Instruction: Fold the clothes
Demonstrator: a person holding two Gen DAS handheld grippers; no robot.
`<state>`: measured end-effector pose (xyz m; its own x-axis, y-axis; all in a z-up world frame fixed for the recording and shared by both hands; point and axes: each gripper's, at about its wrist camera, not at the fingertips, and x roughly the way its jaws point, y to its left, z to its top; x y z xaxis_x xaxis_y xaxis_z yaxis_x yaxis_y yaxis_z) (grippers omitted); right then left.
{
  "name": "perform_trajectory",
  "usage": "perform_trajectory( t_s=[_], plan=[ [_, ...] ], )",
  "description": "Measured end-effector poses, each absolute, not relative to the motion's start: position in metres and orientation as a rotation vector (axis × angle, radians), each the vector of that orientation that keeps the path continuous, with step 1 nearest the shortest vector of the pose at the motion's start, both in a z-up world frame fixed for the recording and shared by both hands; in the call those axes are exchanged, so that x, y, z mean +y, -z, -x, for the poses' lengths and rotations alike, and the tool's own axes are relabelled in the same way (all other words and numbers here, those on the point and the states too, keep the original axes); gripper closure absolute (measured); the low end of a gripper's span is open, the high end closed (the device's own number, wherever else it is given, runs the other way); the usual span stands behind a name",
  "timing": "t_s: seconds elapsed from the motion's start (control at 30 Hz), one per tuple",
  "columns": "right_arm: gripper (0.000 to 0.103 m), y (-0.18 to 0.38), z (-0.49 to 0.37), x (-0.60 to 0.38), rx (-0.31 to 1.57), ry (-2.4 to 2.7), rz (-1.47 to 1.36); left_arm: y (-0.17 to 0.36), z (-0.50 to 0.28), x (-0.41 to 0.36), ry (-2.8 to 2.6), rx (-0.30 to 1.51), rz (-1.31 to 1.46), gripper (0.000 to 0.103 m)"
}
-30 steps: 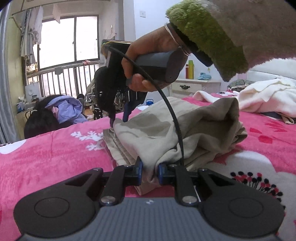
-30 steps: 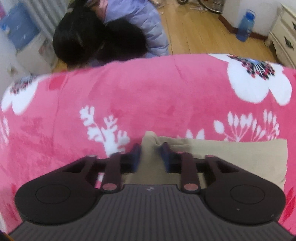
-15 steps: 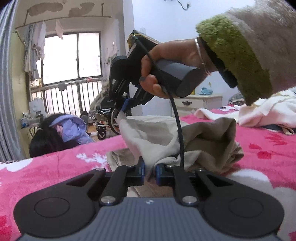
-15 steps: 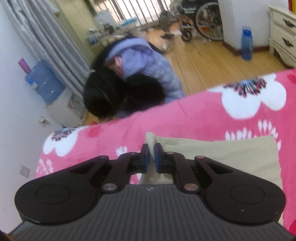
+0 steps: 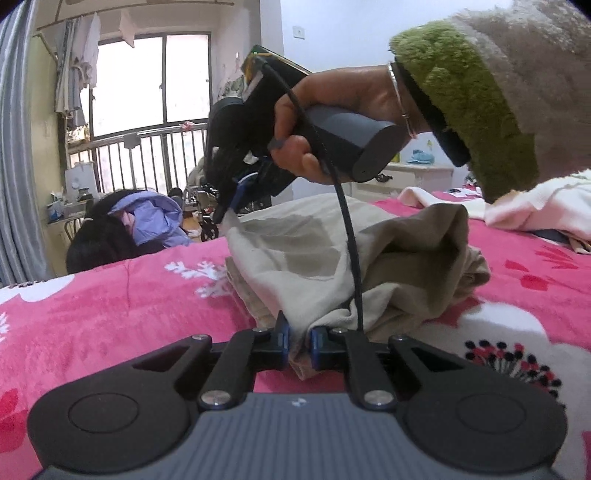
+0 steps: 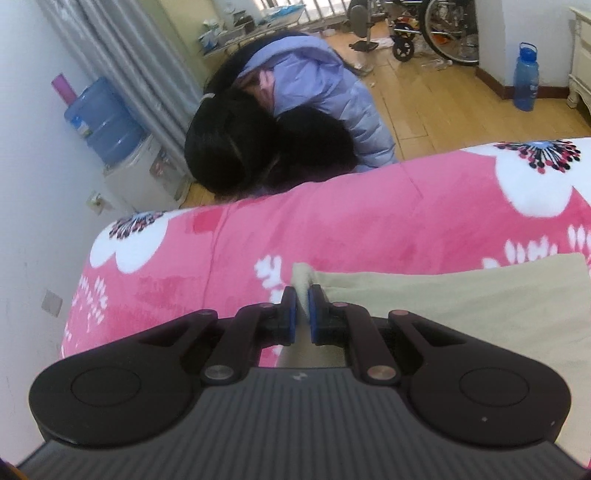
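A beige garment lies bunched on the pink flowered blanket. My left gripper is shut on a fold at its near edge. In the left wrist view a person's hand holds the right gripper, whose tips pinch a far corner of the garment and hold it lifted off the bed. From the right wrist view, the right gripper is shut on that beige garment corner, with cloth spreading to the right below it.
White and cream clothes are piled on the bed at the right. Beyond the bed's edge a person in a lilac jacket bends low. A water dispenser, a blue bottle and a wheelchair stand on the wooden floor.
The right gripper closed on the garment's far corner and raised it off the blanket. My left gripper kept its hold on the near edge throughout.
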<state>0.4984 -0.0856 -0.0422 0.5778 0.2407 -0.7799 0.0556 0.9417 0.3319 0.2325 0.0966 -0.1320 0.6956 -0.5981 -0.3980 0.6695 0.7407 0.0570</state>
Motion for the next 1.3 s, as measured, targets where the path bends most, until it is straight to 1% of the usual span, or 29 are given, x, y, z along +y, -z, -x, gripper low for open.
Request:
perform_trajectory(
  t_s=[0.2,0.23,0.27,0.37,0.43,0.63,0.77,0.83,0.87,0.93,1.0,1.1,1.17,1.3],
  plan=[
    [0.097,0.059,-0.501,-0.086,0.986,-0.107,-0.355,0.137,-0.233,0.095,0.721,0.395,-0.220,0.092],
    [0.095,0.062,-0.501,-0.086,0.992,-0.106,-0.359,0.138,-0.232,0.095,0.719,0.396,-0.229,0.092],
    [0.091,0.065,-0.502,-0.086,0.998,-0.104,-0.363,0.140,-0.232,0.094,0.715,0.399,-0.239,0.092],
    [0.088,0.066,-0.495,-0.095,0.998,-0.108,-0.415,0.145,-0.232,0.092,0.713,0.405,-0.266,0.089],
    [0.083,0.042,-0.461,-0.114,0.950,-0.121,-0.437,0.145,-0.231,0.092,0.717,0.395,-0.281,0.085],
    [0.082,-0.029,-0.356,-0.169,0.804,-0.159,-0.500,0.140,-0.234,0.101,0.735,0.406,-0.286,0.075],
    [0.079,-0.074,-0.285,-0.205,0.710,-0.177,-0.537,0.134,-0.239,0.108,0.743,0.439,-0.264,0.067],
    [0.075,-0.083,-0.237,-0.220,0.688,-0.140,-0.530,0.129,-0.241,0.110,0.743,0.455,-0.254,0.065],
    [0.073,-0.083,-0.220,-0.223,0.690,-0.106,-0.504,0.127,-0.241,0.110,0.740,0.455,-0.260,0.064],
    [0.072,-0.075,-0.194,-0.216,0.712,-0.024,-0.416,0.122,-0.239,0.108,0.735,0.447,-0.291,0.064],
    [0.072,-0.055,-0.187,-0.200,0.756,-0.001,-0.339,0.119,-0.236,0.103,0.732,0.438,-0.334,0.064],
    [0.072,-0.016,-0.197,-0.174,0.821,-0.001,-0.279,0.119,-0.236,0.093,0.721,0.441,-0.370,0.064],
    [0.072,0.006,-0.210,-0.157,0.849,-0.006,-0.223,0.119,-0.241,0.089,0.703,0.479,-0.347,0.064],
    [0.072,0.023,-0.229,-0.127,0.843,-0.020,-0.128,0.116,-0.255,0.089,0.648,0.566,-0.249,0.064]
  ],
)
